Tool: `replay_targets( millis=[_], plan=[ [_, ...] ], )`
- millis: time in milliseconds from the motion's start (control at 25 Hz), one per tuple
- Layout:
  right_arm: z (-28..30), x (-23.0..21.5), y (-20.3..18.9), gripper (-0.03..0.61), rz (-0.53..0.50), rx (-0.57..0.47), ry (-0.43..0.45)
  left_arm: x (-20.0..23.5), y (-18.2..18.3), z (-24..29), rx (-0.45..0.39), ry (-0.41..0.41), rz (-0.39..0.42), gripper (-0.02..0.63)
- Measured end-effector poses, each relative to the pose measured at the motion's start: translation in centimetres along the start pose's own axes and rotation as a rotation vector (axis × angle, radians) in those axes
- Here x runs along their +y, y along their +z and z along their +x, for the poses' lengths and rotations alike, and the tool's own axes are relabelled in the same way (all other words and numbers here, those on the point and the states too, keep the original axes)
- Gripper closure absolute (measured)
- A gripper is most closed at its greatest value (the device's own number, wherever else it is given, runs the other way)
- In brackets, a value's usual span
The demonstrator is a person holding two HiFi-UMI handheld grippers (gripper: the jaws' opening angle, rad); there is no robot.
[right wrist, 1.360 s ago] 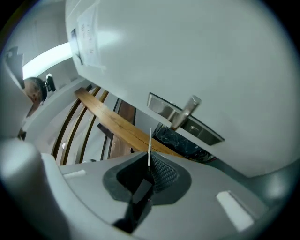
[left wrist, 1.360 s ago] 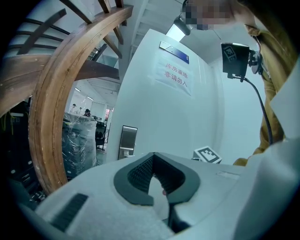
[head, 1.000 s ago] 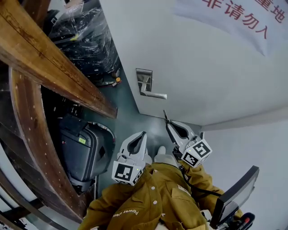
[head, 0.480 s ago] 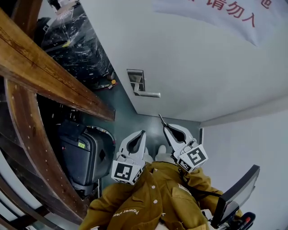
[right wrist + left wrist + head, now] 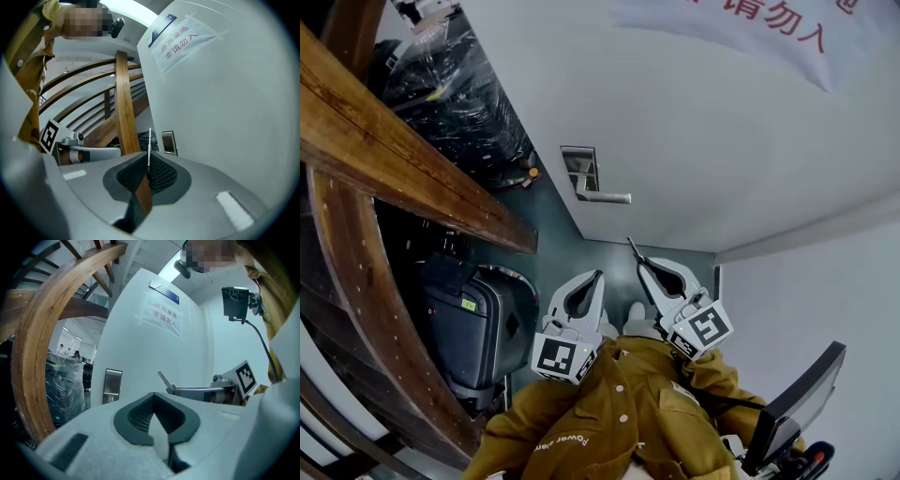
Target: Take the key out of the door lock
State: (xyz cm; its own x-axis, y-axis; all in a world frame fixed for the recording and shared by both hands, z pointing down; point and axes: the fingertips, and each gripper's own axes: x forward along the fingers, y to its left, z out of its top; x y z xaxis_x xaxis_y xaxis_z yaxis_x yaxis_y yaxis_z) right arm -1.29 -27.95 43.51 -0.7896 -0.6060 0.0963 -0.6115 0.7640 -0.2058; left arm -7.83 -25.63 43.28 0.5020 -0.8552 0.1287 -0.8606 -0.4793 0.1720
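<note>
Right gripper point(image 5: 650, 272) is closed on the key point(image 5: 149, 146) at its lower end — a thin, stiff, light metal blade, judged slippery and best pinched flat across its faces — well apart from the lock plate point(image 5: 579, 169) on the white door point(image 5: 722, 141) beyond.

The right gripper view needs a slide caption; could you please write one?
Right tool pinches the key, blade upright, clear of the steel lock plate on the white door beyond.

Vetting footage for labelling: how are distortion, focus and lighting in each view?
Head view: evenly lit, sharp, door edges bent by the lens. Left gripper view: fisheye, dark corners, near jaws soft. Right gripper view: same vignette, key thin but crisp.
</note>
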Motion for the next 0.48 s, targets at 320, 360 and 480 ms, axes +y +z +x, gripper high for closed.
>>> replay_targets(
  millis=[320, 360, 480],
  plan=[
    [-0.46, 0.08, 0.12, 0.549, 0.006, -0.002, 0.0, -0.47, 0.04, -0.21, -0.002, -0.001, -0.001, 0.617],
    [-0.5, 0.04, 0.15, 0.549, 0.007, -0.002, 0.001, -0.5, 0.05, -0.19, -0.002, 0.0, -0.001, 0.617],
    [-0.58, -0.11, 0.28, 0.549, 0.01, -0.003, 0.004, -0.53, 0.06, -0.12, -0.001, 0.004, -0.004, 0.617]
  ],
)
